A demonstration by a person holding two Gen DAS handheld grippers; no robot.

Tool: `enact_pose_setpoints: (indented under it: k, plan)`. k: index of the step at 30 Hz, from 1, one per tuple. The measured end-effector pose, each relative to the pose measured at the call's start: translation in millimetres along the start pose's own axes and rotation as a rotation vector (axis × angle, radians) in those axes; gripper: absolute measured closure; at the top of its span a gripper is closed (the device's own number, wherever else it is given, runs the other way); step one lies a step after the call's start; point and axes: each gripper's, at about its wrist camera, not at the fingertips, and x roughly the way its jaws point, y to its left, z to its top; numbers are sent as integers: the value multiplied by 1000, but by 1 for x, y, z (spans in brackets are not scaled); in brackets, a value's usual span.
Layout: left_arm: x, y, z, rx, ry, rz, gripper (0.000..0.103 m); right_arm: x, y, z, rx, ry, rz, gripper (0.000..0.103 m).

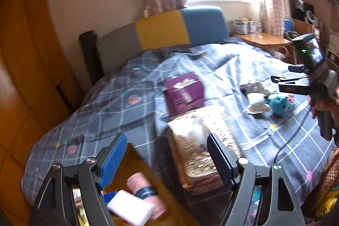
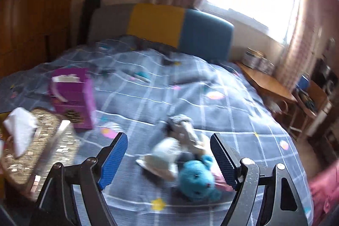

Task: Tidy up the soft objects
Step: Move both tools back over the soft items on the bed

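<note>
A teal plush toy (image 2: 197, 181) lies on the grey checked bedspread (image 2: 190, 88) beside a grey and white soft toy (image 2: 180, 141) and a pale flat piece (image 2: 156, 164). My right gripper (image 2: 169, 159) hovers over them, jaws open, nothing pressed between the pads. The left wrist view shows the same teal plush toy (image 1: 277, 103) at the right, with the right gripper (image 1: 277, 83) just above it in a person's hand (image 1: 324, 107). My left gripper (image 1: 167, 155) is open and empty above the bed's near edge. Below it sit a pink roll (image 1: 146, 192) and a white block (image 1: 131, 211).
A purple tissue box (image 1: 184, 92) and a gold sequined tissue box (image 1: 199, 151) stand mid-bed. An orange-brown bin (image 1: 135, 164) holds the roll and the block. A wicker basket (image 1: 326, 179) with something yellow is at the right. A wooden bedside table (image 2: 267, 84) stands by the window.
</note>
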Motion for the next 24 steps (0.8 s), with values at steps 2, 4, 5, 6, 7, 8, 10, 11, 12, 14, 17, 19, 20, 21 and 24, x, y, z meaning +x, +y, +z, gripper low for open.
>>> enact_pose_setpoints:
  k: [2,4,5,6,7,8,10,11,12,14,17,19,20,21,24]
  plan:
    - [4,-15,7,35,-2,-25,24,6,-13,-3,23,11,-20,22]
    - [9,-27,14,57,4,-50,24,19,-39,-9,74,32,-62,22]
    - [13,-35,18,70,10,-71,24,25,-50,-12,102,43,-78,22]
    - [15,-41,22,77,14,-85,24,30,-62,-16,134,54,-91,22]
    - [18,-50,27,87,20,-107,24,39,-85,-26,224,73,-115,22]
    - [21,-57,31,92,28,-123,24,44,-94,-30,268,89,-122,22]
    - [29,-71,40,92,52,-175,24,53,-113,-38,366,150,-133,22]
    - [35,-79,46,82,67,-210,24,53,-113,-38,366,150,-133,22]
    - [40,-85,49,72,81,-228,26,52,-122,-39,414,151,-126,22]
    - [54,-101,57,51,124,-284,33,51,-135,-45,489,168,-140,21]
    - [79,-123,64,15,199,-372,37,54,-145,-49,565,188,-116,20]
    - [93,-136,66,18,235,-379,41,54,-149,-51,585,196,-115,20]
    - [104,-145,67,17,261,-387,43,54,-151,-53,600,203,-117,20]
    - [114,-152,68,8,284,-406,44,54,-156,-56,640,214,-108,20]
    - [149,-168,70,-21,362,-427,45,56,-162,-59,681,227,-87,20]
